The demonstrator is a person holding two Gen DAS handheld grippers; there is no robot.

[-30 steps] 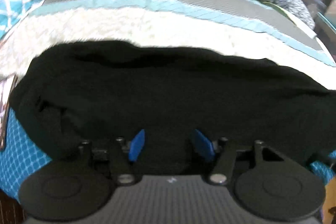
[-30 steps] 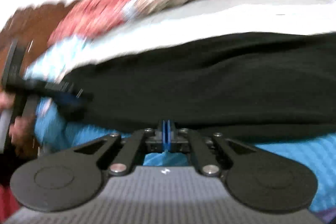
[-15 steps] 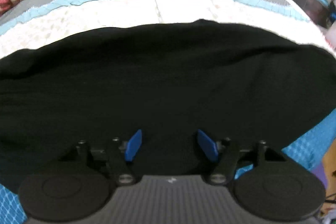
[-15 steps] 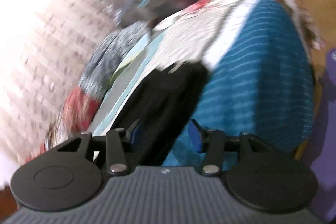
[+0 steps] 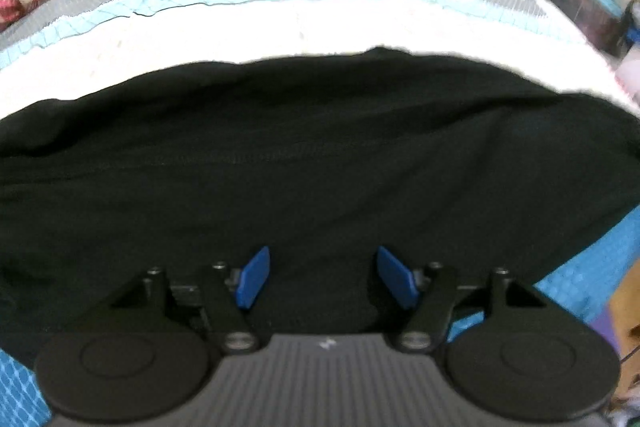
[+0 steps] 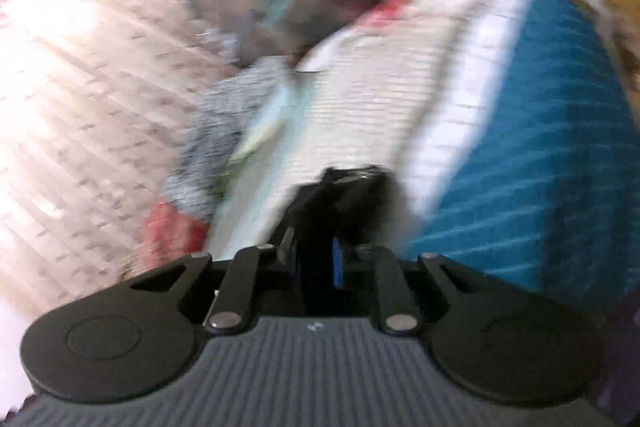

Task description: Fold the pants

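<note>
black pants (image 5: 304, 163) lie flat across the bed (image 5: 280, 35). left gripper (image 5: 320, 277) hovers over the near edge, jaws apart, nothing held. right gripper (image 6: 314, 261) has just been closing, black cloth between its pads at the pants' end. step: grabbing for the fold. next: left needs a pinch too, then lift both together.

Left claw (image 5: 322, 277) agape, right claw (image 6: 314, 261) closing.

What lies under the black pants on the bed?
The black pants lie on a cream quilted bedspread, with a teal patterned cover showing at their near right edge. What lies directly beneath their middle is hidden by the cloth.
</note>
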